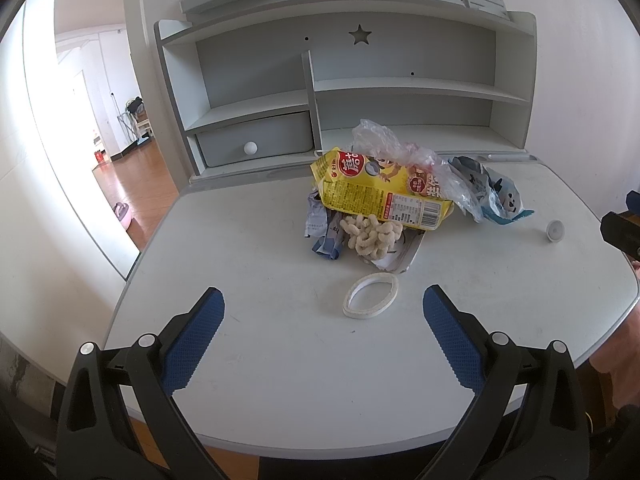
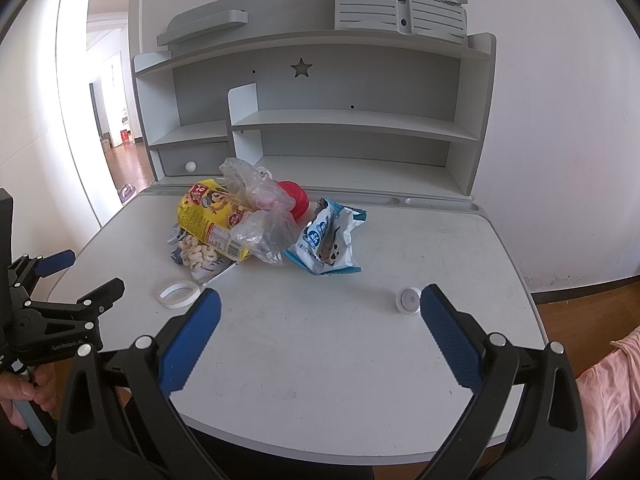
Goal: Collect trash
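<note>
Approach step, nothing collected: left gripper (image 1: pixel 323 307) and right gripper (image 2: pixel 320 309) hover, jaws spread and empty, trash pile (image 1: pixel 384 200) mid-surface; next move, judged: close on one loose piece.

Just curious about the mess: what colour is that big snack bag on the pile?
The snack bag is yellow with a red logo, clearest in the left wrist view.

On the desk (image 2: pixel 360 360) lie one yellow snack bag (image 2: pixel 210 216), one blue-and-white packet (image 2: pixel 326 240), one clear plastic bag (image 2: pixel 260 216), one white tape ring (image 2: pixel 179 294), one small white cap (image 2: pixel 408 300) and one red lid (image 2: pixel 296 196).
</note>
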A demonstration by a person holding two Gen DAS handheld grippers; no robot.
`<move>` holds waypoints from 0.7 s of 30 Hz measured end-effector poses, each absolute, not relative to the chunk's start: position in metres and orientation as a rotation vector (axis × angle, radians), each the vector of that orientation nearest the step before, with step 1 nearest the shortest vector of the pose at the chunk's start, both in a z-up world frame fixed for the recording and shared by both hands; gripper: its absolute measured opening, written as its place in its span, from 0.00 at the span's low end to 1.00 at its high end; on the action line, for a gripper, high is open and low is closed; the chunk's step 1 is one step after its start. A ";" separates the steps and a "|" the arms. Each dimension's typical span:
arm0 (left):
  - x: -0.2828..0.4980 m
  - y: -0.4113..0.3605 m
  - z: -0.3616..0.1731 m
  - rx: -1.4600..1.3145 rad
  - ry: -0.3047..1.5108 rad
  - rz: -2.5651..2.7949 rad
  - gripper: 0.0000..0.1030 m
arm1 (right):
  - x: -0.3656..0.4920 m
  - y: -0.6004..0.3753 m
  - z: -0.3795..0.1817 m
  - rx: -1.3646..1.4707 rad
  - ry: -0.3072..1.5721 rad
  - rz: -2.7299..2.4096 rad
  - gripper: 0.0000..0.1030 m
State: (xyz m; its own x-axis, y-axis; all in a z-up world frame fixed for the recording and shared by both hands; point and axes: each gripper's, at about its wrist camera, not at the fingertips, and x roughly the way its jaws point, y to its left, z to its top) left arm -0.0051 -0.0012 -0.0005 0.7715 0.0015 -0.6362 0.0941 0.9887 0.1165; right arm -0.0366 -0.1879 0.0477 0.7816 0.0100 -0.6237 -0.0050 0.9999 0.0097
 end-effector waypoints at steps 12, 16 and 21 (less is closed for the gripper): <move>-0.004 -0.002 -0.004 0.148 0.691 -0.051 0.94 | -0.036 -0.188 0.048 0.007 0.674 0.009 0.94; -0.003 0.000 -0.006 0.149 0.699 -0.055 0.94 | -0.036 -0.188 0.048 0.008 0.677 0.010 0.94; 0.003 0.001 -0.016 0.154 0.733 -0.070 0.94 | -0.034 -0.188 0.043 0.005 0.691 0.013 0.94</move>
State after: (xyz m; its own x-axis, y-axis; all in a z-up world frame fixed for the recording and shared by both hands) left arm 0.0034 0.0005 -0.0156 0.7413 -0.0098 -0.6711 0.1171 0.9864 0.1151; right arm -0.0337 -0.1875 0.0435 0.7705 0.0140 -0.6373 -0.0107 0.9999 0.0090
